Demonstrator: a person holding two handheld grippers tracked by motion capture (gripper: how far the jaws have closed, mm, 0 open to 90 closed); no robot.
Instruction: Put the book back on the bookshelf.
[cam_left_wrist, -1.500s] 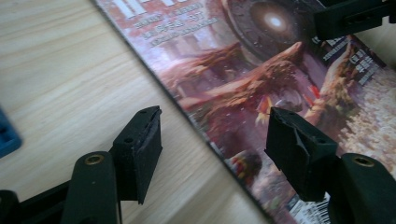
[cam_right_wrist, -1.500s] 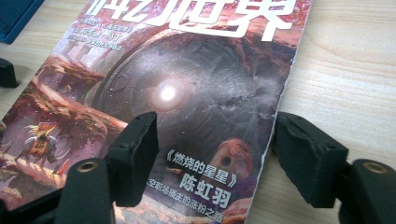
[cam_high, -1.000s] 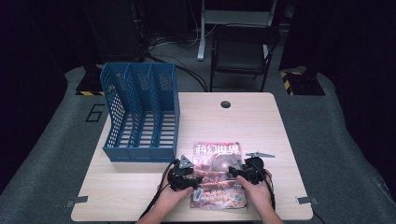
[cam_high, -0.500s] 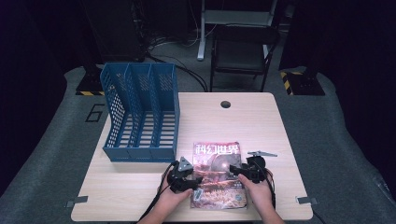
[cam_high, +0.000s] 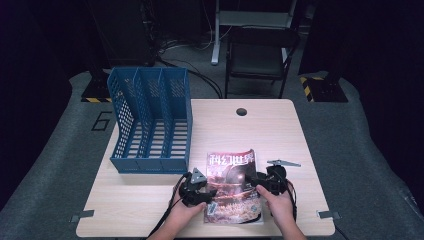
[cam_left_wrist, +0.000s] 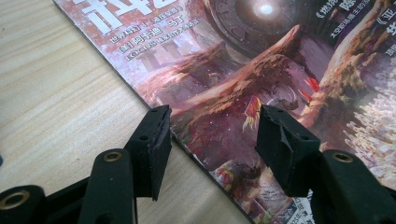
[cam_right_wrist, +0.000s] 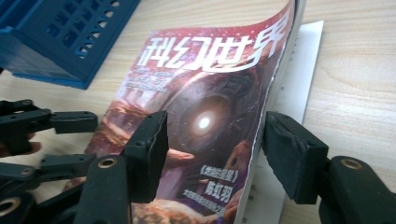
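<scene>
High view is showing you working at the near edge of the table (cam_high: 280, 125), with the magazine (cam_high: 232, 185) lying flat between your two hands, just beside the blue file rack (cam_high: 150, 120). Your left gripper (cam_left_wrist: 212, 135) is sitting with its jaws apart, straddling the magazine's left edge, one pad over bare wood and one over the cover, neither pressing. Your right gripper (cam_right_wrist: 215, 149) has just been closing its jaws around the right edge, where the cover is curling up off the white page beneath; the pads are not yet touching paper. To do this well, you are wanting the whole thickness between the right pads, not just the lifted cover, so slide in deeper before squeezing. Keep the left gripper steadying that edge so the magazine is not skating toward the rack, and close slowly enough that the glossy cover is not creasing.
</scene>
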